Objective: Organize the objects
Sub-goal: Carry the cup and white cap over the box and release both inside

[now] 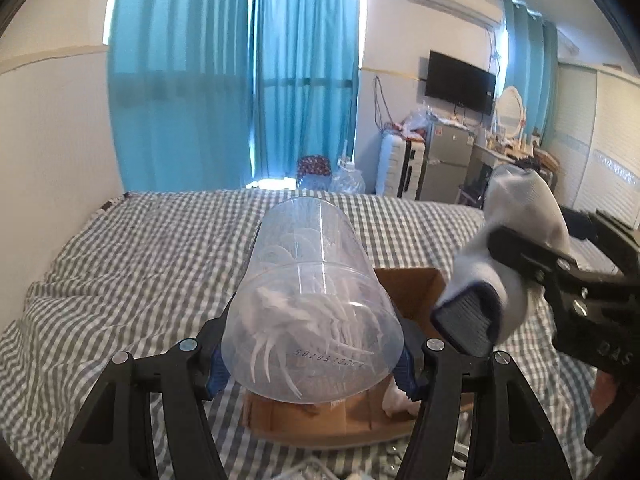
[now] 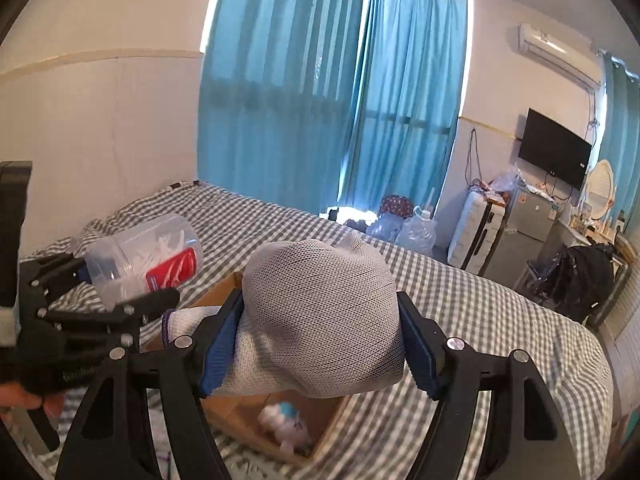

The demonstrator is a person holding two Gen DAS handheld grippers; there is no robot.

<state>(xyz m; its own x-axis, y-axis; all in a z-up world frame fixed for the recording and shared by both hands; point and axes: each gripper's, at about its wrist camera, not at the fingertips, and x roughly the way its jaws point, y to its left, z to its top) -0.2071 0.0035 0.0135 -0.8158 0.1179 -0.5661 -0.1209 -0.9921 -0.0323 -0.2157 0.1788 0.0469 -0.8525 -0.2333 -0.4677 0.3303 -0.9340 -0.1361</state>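
Blue curtains [image 1: 236, 80] hang behind a bed covered in a grey-and-white checked sheet [image 1: 132, 248], with a black wall television [image 1: 460, 82] toward the right. Above the sheet, the left tool [image 1: 310, 354] grips a clear plastic cylindrical jar of white floss picks [image 1: 308, 304] lying on its side between the blue pads, its red label visible from the right wrist view. The right tool [image 2: 320, 332] clamps a rolled grey-and-white mesh sock [image 2: 320, 312], held above an open brown cardboard box [image 2: 236, 412] resting on the bed near its front edge. Small white and blue items [image 2: 284, 424] lie inside the box.
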